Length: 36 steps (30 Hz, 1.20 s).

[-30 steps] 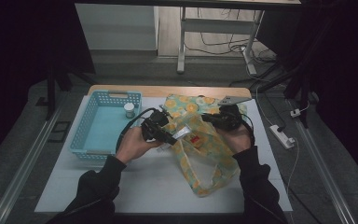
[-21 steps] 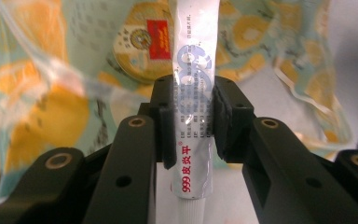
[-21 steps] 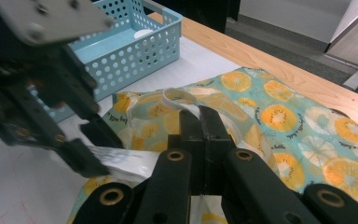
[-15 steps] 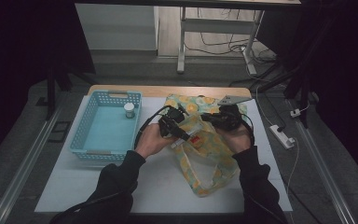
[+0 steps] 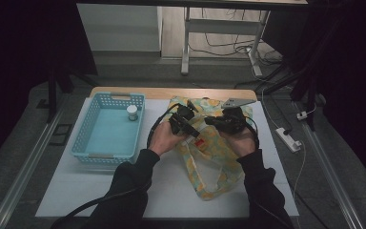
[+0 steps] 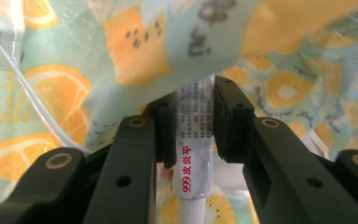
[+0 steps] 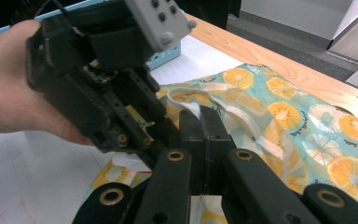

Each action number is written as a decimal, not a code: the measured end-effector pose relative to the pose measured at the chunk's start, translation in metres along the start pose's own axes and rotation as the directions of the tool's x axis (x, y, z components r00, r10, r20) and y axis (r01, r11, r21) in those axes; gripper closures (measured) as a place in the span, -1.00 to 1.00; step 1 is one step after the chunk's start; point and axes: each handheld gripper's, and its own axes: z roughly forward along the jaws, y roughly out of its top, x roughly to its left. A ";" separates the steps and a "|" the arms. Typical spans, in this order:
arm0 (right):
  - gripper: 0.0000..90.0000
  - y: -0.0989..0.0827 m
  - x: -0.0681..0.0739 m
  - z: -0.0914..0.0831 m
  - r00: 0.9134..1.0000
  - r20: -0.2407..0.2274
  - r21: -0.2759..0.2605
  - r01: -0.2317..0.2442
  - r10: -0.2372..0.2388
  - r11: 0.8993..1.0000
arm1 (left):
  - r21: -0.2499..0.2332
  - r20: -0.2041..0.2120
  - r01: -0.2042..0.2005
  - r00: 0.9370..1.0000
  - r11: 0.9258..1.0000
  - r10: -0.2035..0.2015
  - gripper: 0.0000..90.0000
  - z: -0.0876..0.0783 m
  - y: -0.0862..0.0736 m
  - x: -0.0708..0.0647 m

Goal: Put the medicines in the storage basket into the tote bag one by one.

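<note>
A fabric bag [image 5: 213,157] printed with orange and lemon slices lies on the white mat, right of centre. My left gripper [image 6: 193,107] is shut on a white ointment tube [image 6: 192,154] with red lettering, its far end under a fold of the bag [image 6: 135,51]. In the high view the left gripper [image 5: 192,129] sits at the bag's upper opening. My right gripper [image 7: 204,116] is shut on the bag's rim [image 7: 186,100], holding it lifted. It faces the left gripper [image 7: 102,79] closely. In the high view the right gripper [image 5: 211,121] is just right of the left one.
A light blue plastic basket [image 5: 95,143] stands at the left of the mat with a small white bottle [image 5: 132,112] in its far corner. The wooden table edge [image 5: 171,92] runs behind. A power strip [image 5: 289,140] lies on the floor at the right.
My left hand has moved right from beside the basket to the bag's opening, carrying the tube. The right gripper has stayed in place on the bag's rim.
</note>
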 end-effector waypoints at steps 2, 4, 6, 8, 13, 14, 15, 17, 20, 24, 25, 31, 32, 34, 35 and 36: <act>0.99 0.000 0.000 0.001 1.000 0.001 0.003 -0.001 0.001 1.000 | -0.003 -0.003 0.006 1.000 1.000 -0.006 0.59 0.002 0.002 0.002; 0.99 -0.001 -0.001 0.001 1.000 0.003 0.004 -0.002 0.002 1.000 | -0.008 -0.004 0.009 1.000 1.000 -0.009 0.58 0.005 0.004 0.004; 0.99 -0.001 -0.001 0.002 1.000 0.006 0.006 -0.003 0.003 1.000 | -0.015 -0.007 0.007 1.000 1.000 -0.007 0.58 0.007 0.005 0.005; 0.99 -0.002 -0.002 0.002 1.000 0.012 0.008 -0.002 0.002 1.000 | -0.028 -0.007 0.006 1.000 1.000 -0.006 0.58 0.010 0.004 0.007; 0.99 -0.004 -0.004 0.004 1.000 0.024 0.017 -0.008 0.007 1.000 | -0.051 -0.015 -0.005 1.000 0.999 0.004 0.58 0.018 0.003 0.009; 0.99 -0.004 -0.004 0.005 1.000 0.030 0.017 -0.007 0.007 1.000 | -0.055 -0.013 -0.005 1.000 0.998 0.005 0.58 0.020 0.002 0.010; 0.99 -0.005 -0.005 0.005 0.999 0.034 0.018 -0.008 0.008 1.000 | -0.053 -0.013 -0.010 1.000 0.999 0.009 0.57 0.021 0.002 0.010; 0.99 -0.006 -0.006 0.006 0.999 0.040 0.022 -0.009 0.008 1.000 | -0.060 -0.018 -0.025 1.000 0.998 0.024 0.56 0.024 0.001 0.011; 0.98 -0.007 -0.007 0.007 0.999 0.045 0.026 -0.014 0.013 1.000 | -0.085 -0.009 -0.040 0.999 0.996 0.040 0.44 0.025 -0.001 0.012; 0.99 -0.007 -0.008 0.007 0.999 0.047 0.027 -0.015 0.014 1.000 | -0.105 0.006 -0.044 0.999 0.993 0.045 0.24 0.018 -0.002 0.010; 0.99 -0.007 -0.008 0.007 0.999 0.046 0.026 -0.015 0.014 1.000 | -0.108 0.007 -0.049 0.999 0.993 0.050 0.18 0.015 -0.003 0.009; 0.98 -0.007 -0.007 0.007 0.999 0.040 0.027 -0.013 0.012 1.000 | -0.116 0.034 -0.078 0.996 0.990 0.083 -0.16 0.001 -0.013 0.003; 0.98 -0.007 -0.007 0.007 0.999 0.041 0.026 -0.012 0.011 1.000 | -0.107 0.027 -0.087 0.996 0.990 0.091 -0.20 -0.001 -0.016 0.001; 0.98 -0.007 -0.006 0.007 0.999 0.037 0.026 -0.012 0.011 1.000 | -0.092 0.025 -0.101 0.994 0.991 0.104 -0.23 -0.003 -0.021 -0.001; 0.98 -0.006 -0.006 0.007 0.999 0.036 0.027 -0.011 0.010 1.000 | -0.084 0.013 -0.111 0.994 0.990 0.113 -0.24 -0.003 -0.025 -0.003; 0.98 -0.006 -0.006 0.007 0.999 0.036 0.027 -0.010 0.009 1.000 | -0.078 0.005 -0.113 0.994 0.991 0.113 -0.23 -0.003 -0.028 -0.004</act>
